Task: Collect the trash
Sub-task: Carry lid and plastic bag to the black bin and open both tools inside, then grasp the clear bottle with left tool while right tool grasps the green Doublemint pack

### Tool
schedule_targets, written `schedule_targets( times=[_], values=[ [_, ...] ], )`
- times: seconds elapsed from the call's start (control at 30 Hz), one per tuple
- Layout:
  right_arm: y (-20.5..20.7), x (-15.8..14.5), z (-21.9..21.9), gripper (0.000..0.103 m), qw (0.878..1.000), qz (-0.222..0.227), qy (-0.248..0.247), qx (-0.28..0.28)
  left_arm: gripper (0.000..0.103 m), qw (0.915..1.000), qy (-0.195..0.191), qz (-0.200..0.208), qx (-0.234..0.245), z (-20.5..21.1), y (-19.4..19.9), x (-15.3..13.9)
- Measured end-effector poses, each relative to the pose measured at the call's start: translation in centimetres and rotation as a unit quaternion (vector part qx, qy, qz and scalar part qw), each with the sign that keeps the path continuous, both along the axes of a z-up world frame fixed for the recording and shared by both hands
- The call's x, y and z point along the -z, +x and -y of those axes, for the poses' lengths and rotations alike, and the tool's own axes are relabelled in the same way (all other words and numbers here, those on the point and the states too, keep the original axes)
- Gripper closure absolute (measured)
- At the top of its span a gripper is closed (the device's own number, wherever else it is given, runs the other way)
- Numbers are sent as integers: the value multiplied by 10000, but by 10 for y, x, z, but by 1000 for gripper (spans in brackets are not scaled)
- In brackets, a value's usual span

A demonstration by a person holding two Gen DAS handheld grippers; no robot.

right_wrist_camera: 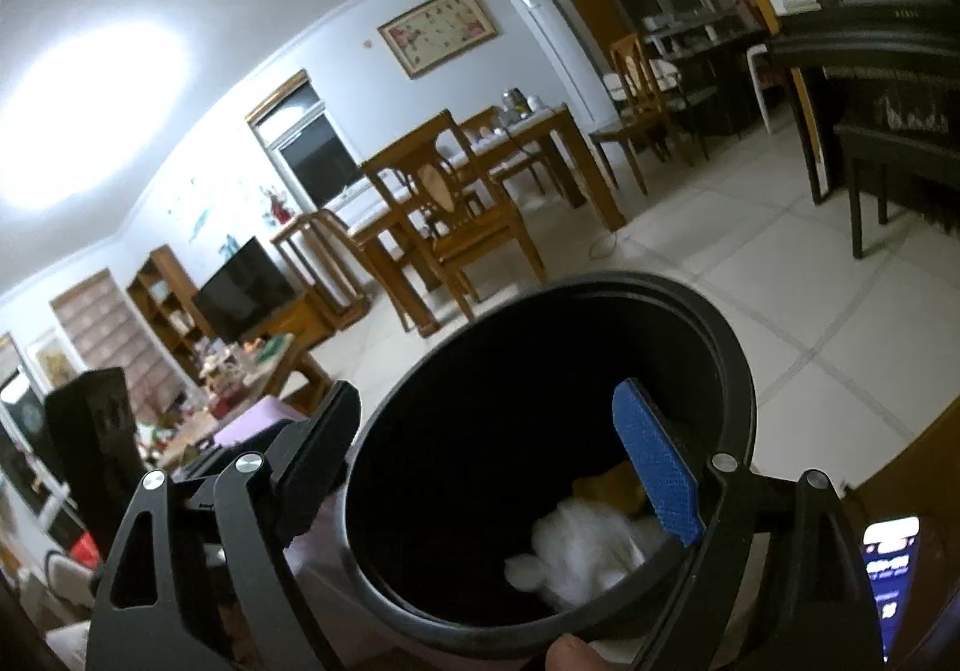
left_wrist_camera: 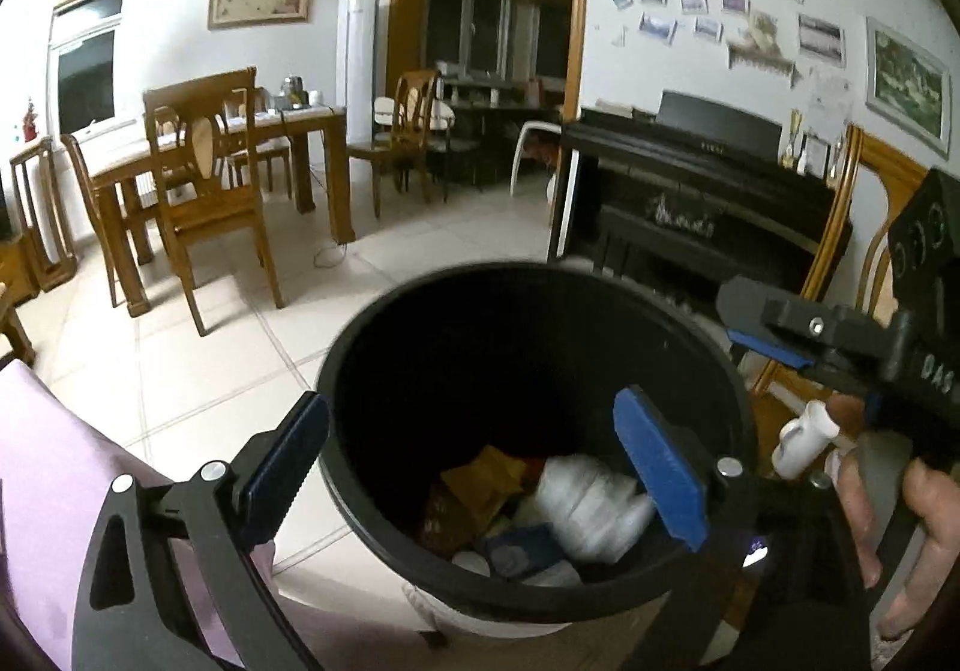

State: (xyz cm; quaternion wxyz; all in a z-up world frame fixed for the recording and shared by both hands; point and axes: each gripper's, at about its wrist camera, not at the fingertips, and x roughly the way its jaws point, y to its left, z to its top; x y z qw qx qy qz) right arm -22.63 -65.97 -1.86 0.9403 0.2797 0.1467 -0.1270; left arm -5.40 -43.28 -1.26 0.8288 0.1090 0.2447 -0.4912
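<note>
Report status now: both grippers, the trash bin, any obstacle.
Left gripper open, empty. Right gripper open, empty. Black trash bin below both, white crumpled trash inside. No obstacle.

The right gripper (right_wrist_camera: 498,473), fingers (right_wrist_camera: 657,467) spread, hangs over the black bin (right_wrist_camera: 729,371) holding white trash (right_wrist_camera: 588,551)

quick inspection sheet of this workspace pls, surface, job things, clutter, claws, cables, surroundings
surface: pale tiled floor
job's things: black trash bin, rim up, holding white crumpled trash, an orange wrapper and a dark blue item
clutter: coffee table crowded with small things; lit phone at the right claw's side
grippers: left claw open over the bin, empty; right claw open over the bin, empty
cables: white cord on the floor by the dining table
surroundings: wooden chairs, black piano, television
</note>
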Motion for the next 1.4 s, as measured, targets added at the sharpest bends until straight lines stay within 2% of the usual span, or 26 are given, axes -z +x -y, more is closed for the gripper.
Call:
schedule_targets(
  times=[0.23,0.4,0.57,0.7,0.8,0.87,0.93,1.0,1.07,1.1,1.13,1.17,1.2,1.23,1.4],
  values=[
    [10,-7,-21,18,9996,-127,-239,-62,8,9991,-291,-142,-286,-39,9,-18],
    [42,-8,-51,18,9975,-374,-359,-475,8,9950,-338,-264,-898,-89,36,-20],
    [86,-14,-100,18,9906,-561,-607,-1086,8,9807,-592,-502,-1793,-166,81,-20],
    [132,-19,-151,18,9802,-690,-785,-1682,8,9631,-748,-582,-2518,-232,113,-24],
    [170,-22,-191,18,9700,-768,-912,-2119,8,9487,-556,-554,-3062,-278,137,-23],
    [197,-25,-217,18,9621,-807,-948,-2425,9,9400,-435,-752,-3299,-307,154,-17],
    [226,-29,-252,18,9508,-778,-1104,-2789,9,9299,-348,-1017,-3517,-332,165,-8],
    [252,-32,-285,18,9365,-749,-1340,-3153,10,9206,-84,-1143,-3734,-348,168,2],
    [285,-36,-325,18,9140,-817,-1591,-3641,18,9158,187,-1377,-3768,-357,168,12],
    [299,-36,-343,18,9029,-874,-1772,-3818,27,9149,281,-1458,-3755,-359,168,15],
    [313,-35,-362,18,8895,-938,-2042,-3979,39,9151,373,-1578,-3691,-360,170,20],
    [329,-32,-385,19,8723,-999,-2465,-4102,41,9159,413,-1715,-3606,-363,168,27],
    [336,-29,-397,24,8623,-1037,-2698,-4158,41,9174,426,-1680,-3582,-363,170,28],
    [351,-25,-416,26,8443,-1110,-3046,-4267,41,9183,446,-1642,-3573,-363,169,28],
    [383,0,-454,33,7945,-1294,-3644,-4682,41,9265,599,-1583,-3361,-355,167,32]
  ],
)
